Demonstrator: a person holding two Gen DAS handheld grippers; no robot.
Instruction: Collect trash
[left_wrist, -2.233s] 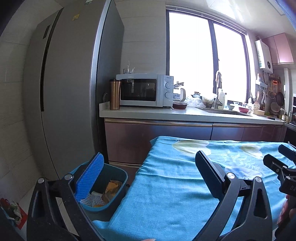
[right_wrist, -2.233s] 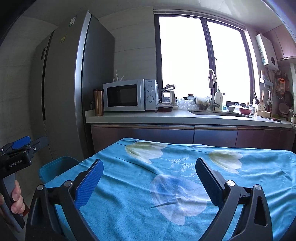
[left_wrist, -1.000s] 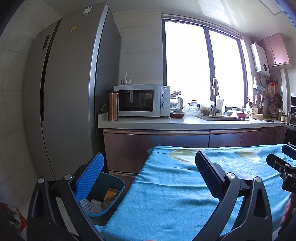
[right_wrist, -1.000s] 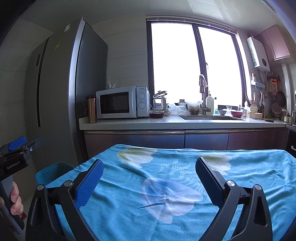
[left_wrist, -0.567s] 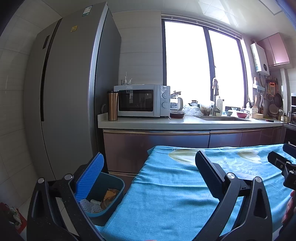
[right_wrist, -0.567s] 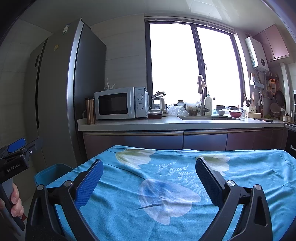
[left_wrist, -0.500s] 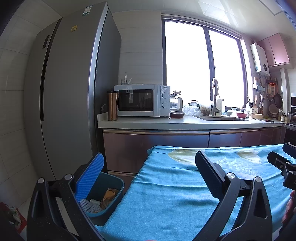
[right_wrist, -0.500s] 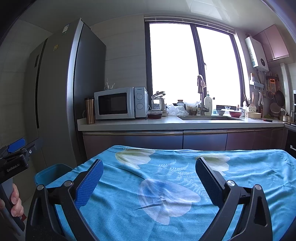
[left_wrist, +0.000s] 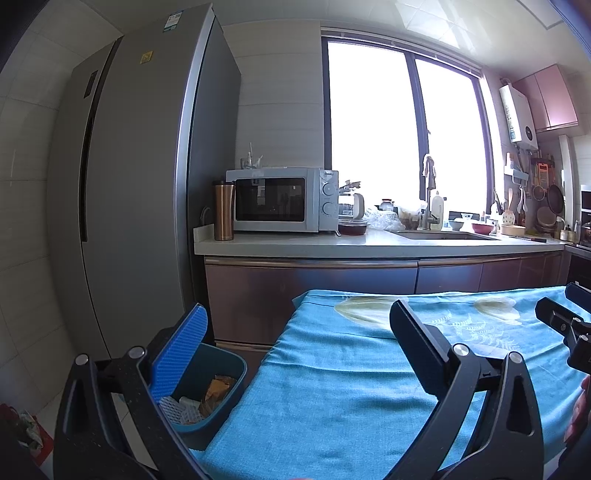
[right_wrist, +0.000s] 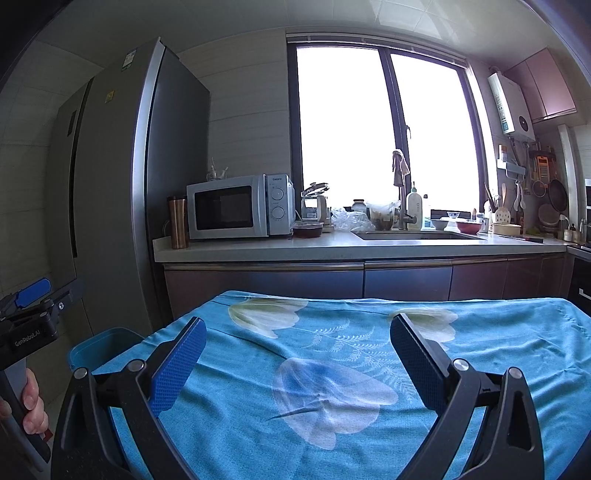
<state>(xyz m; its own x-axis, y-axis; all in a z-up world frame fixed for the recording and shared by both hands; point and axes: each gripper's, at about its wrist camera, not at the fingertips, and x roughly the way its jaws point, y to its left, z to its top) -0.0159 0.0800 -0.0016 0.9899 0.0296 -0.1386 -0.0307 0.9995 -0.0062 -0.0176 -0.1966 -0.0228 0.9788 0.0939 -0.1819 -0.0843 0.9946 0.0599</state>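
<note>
Nearest the cameras, the left hand-held gripper (left_wrist: 297, 334) stood with its jaws wide apart and nothing between them, and the right hand-held gripper (right_wrist: 297, 338) was the same, spread and empty above the table (right_wrist: 332, 435). Both hung level over the near edge of the blue flowered cloth (right_wrist: 480, 369) that covered the table.

On that cloth no scrap, wrapper or other litter could be seen in either view; the printed flowers were all that marked it.

Down at about eight o'clock from the left hand-held gripper, on the floor just beside the table's left edge, stood the teal bin (left_wrist: 221, 373). Trash (left_wrist: 210, 393) lay inside it: brownish crumpled pieces and something white with a mesh pattern. From the right wrist view the bin (right_wrist: 99, 349) showed only its rim, at about nine o'clock, past the table corner.

Judged from this, the collecting looked largely or wholly done, with the rubbish in the bin and neither tool carrying anything. Whether more litter lay on parts of the table or floor outside the views could not be told.

Farther off, toward twelve o'clock, ran the kitchen counter (right_wrist: 332, 251) with the microwave (right_wrist: 236, 208), and at ten o'clock the tall refrigerator (left_wrist: 122, 206).
</note>
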